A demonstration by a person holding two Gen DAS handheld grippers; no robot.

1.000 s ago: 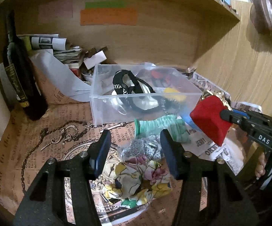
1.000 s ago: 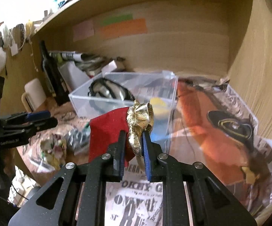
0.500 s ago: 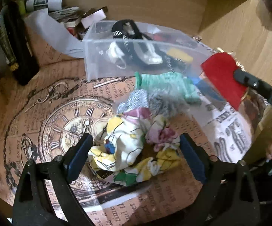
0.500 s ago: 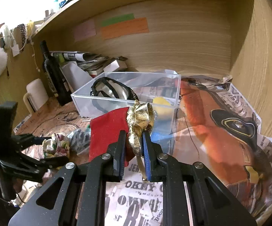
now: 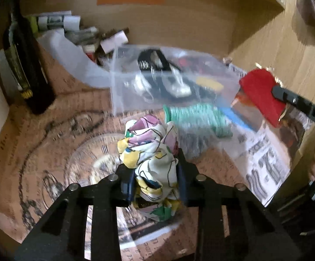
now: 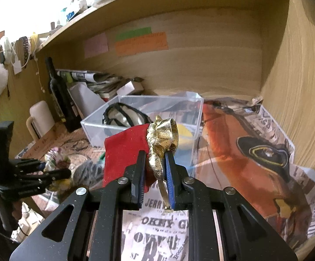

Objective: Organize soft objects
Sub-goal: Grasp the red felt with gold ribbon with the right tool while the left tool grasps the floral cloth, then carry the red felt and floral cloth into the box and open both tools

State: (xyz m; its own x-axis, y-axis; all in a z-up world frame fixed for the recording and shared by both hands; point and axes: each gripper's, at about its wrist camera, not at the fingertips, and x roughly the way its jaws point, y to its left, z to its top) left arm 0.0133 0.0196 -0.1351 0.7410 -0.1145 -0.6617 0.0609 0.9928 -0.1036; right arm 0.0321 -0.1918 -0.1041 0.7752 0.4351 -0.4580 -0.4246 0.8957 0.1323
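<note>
Left gripper (image 5: 155, 180): fingers clamped on floral fabric scrunchie (image 5: 151, 152), held above the newspaper-covered desk (image 5: 48, 152). Right gripper (image 6: 154, 174): fingers closed on red pouch (image 6: 124, 152) at its gold ribbon bow (image 6: 163, 139), just in front of clear plastic box (image 6: 140, 100). Green scrunchie (image 5: 198, 115) lies beside that box.

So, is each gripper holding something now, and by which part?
Left gripper: shut on the floral fabric scrunchie, around its lower half. Right gripper: shut on the red velvet pouch, at its gold ribbon.
</note>
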